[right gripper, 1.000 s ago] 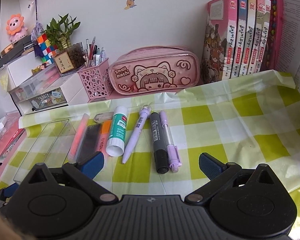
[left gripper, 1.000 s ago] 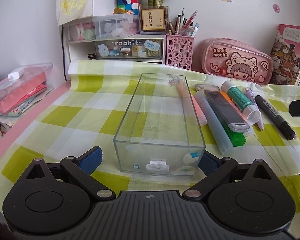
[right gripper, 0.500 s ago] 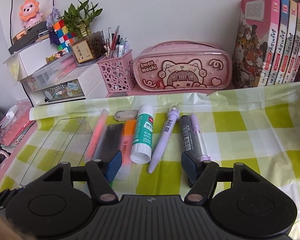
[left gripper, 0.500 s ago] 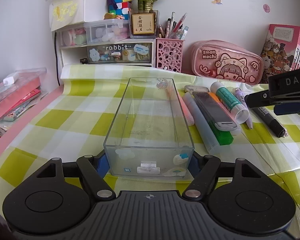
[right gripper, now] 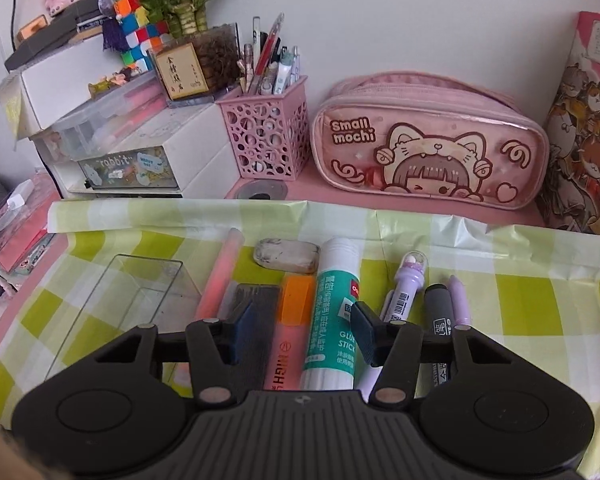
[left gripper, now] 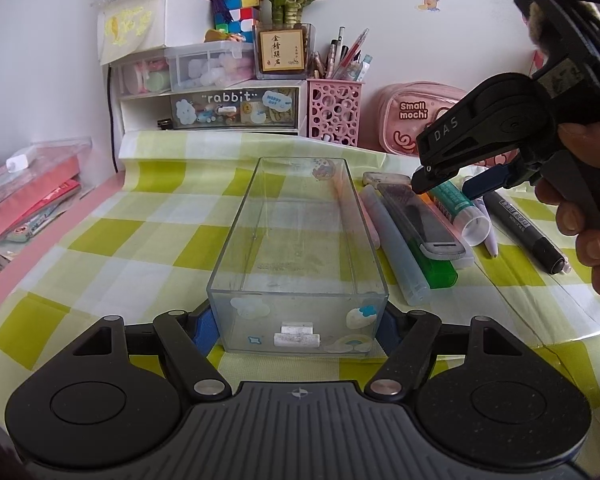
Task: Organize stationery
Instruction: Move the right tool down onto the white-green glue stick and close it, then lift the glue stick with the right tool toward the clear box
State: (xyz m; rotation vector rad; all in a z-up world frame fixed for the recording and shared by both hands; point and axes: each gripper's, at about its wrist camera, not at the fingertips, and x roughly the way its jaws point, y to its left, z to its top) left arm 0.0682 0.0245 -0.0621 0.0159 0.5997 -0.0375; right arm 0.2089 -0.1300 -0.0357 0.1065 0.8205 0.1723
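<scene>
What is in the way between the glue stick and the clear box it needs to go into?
Several items lie on the cloth between the glue stick and the clear box: an orange highlighter, a dark flat case and a pink pen. Lifted over them, nothing visible blocks the box's open top.

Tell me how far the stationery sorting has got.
Barely started. Done: the left gripper is clamped on the near end of the clear box, which is empty. In hand: the right gripper, jaws just closing, hovers over the glue stick and orange highlighter. Left: every item beside the box.
</scene>
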